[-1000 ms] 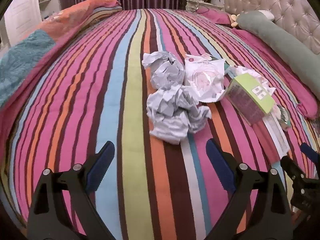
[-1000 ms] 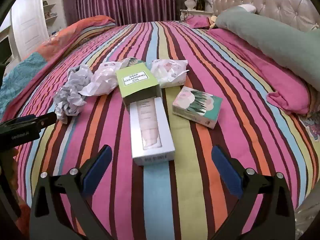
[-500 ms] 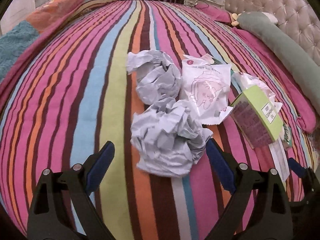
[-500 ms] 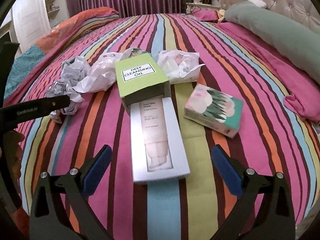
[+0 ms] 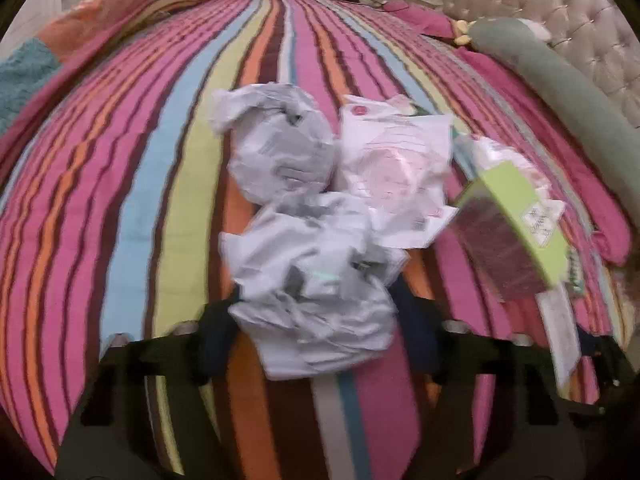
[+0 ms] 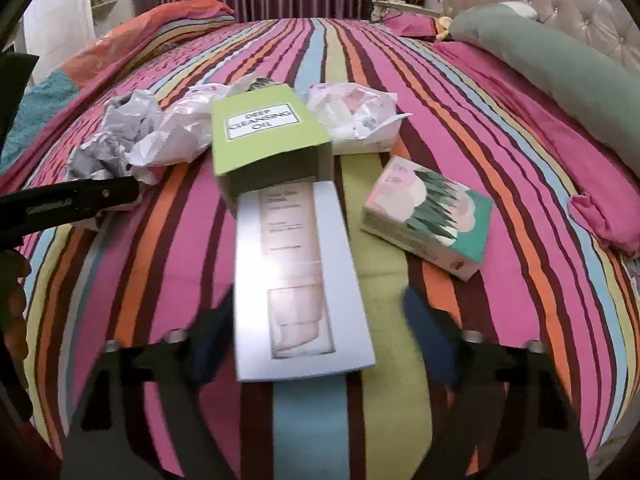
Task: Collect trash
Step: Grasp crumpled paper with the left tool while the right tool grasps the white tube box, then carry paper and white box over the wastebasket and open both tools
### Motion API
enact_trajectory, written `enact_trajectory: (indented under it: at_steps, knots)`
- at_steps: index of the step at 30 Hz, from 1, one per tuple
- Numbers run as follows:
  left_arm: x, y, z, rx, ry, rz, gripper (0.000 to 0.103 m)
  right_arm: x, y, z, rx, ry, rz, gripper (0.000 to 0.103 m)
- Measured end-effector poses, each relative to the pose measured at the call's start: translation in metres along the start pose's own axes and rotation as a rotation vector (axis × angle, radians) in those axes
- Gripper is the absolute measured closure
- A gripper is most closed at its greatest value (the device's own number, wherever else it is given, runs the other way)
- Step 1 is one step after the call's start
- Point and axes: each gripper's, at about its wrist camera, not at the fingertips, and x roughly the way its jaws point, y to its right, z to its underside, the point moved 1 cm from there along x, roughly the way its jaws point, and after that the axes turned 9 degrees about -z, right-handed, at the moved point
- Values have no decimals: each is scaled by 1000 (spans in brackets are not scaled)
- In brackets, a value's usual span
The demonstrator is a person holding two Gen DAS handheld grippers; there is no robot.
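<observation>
Grey crumpled paper ball (image 5: 316,300) lies on the striped bedspread (image 5: 132,200) between the spread blue pads of the left tongs (image 5: 316,336); squeeze gently at its widest bulge before lifting. Right tongs (image 6: 320,340), also released, straddle the white carton (image 6: 300,280) sliding from its green sleeve (image 6: 264,136)

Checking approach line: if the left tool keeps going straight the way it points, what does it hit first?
The near crumpled paper ball, already between the left tool's open fingers. A second paper wad lies beyond. The frame is blurred, so contact is unclear.
</observation>
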Motion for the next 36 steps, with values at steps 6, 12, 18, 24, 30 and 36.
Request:
enact_trajectory:
  at_steps: [6, 12, 18, 24, 30, 36]
  knots:
    - [-9, 1, 3, -7, -1, -9, 43, -8, -3, 0, 25, -16, -62, 55]
    - [-27, -4, 6, -11, 24, -22, 43, -21, -3, 2, 54, -8, -93, 55]
    - [-51, -9, 21, -11, 40, -20, 43, -39, -5, 7, 52, 6, -100, 55]
    - [-70, -18, 50, -6, 39, -17, 43, -55, 1, 24, 98, 7, -84, 55]
    - [-89, -30, 84, -8, 39, -14, 43, -74, 6, 43, 138, 6, -69, 55]
    - [-110, -40, 117, -6, 42, -16, 43, -99, 3, 64, 145, 24, -80, 55]
